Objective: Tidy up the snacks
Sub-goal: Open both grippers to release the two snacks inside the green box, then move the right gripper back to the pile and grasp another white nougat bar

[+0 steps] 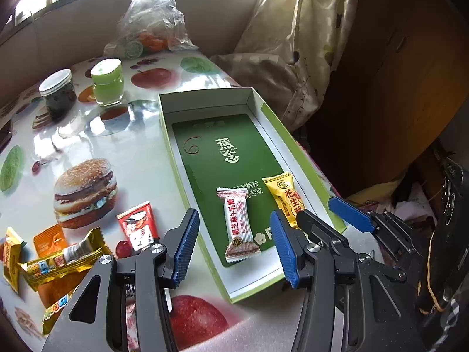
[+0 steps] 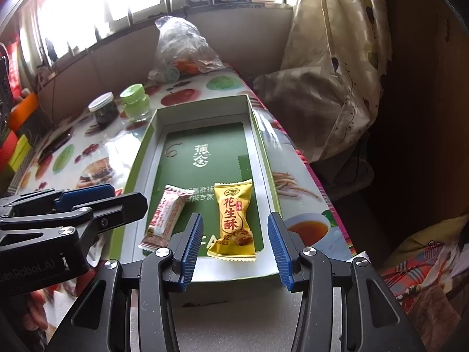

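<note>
Both claws are gaping, nothing gripped: left claw (image 1: pixel 234 243) over the white candy (image 1: pixel 239 224), right claw (image 2: pixel 236 242) over the yellow one (image 2: pixel 234 220). Those two lie in the green box (image 1: pixel 205 146); roughly five more snacks (image 1: pixel 137 226) sit on the worktop (image 1: pixel 132 152), plus two jars (image 1: pixel 107 82).

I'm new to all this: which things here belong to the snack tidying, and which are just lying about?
Part of the job:
green box
white candy
yellow candy
loose snack packets

Lying about:
dark jar
green jar
plastic bag
</note>
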Motion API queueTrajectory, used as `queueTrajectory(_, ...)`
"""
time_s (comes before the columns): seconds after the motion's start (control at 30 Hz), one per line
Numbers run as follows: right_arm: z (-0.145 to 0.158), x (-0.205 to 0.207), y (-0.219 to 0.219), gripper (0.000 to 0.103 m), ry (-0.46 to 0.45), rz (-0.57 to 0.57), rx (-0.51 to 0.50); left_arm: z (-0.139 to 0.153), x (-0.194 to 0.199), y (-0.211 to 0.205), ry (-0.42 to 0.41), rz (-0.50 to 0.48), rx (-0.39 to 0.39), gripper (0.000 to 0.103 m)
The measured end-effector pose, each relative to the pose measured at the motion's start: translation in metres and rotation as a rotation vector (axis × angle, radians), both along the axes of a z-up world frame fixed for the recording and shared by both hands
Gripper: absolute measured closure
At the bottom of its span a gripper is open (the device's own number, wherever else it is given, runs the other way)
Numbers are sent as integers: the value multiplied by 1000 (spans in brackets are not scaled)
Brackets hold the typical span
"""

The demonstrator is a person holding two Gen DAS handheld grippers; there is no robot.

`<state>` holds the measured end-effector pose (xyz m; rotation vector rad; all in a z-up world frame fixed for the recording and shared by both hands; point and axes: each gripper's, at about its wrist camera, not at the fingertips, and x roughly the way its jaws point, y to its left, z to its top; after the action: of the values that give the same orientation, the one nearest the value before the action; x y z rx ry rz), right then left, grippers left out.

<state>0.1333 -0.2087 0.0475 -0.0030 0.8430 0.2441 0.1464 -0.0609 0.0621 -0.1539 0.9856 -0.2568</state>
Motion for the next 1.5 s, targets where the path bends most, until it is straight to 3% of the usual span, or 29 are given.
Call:
queueTrajectory(0.3,19,-29,18,58,-42,75,28,13,-31,27,-42,55,56,51)
queueTrajectory(0.43,22,-43,36,58,-39,163,45,14,-51,56,-46,101,39,51)
queueTrajectory(0.87,-3,-75,111,58,36,408,48,9,-97,153,-57,336,41,51)
queueTrajectory(1.5,-28,-66,157,58,119,436,90,-26,-143,180,67,413,-21,51)
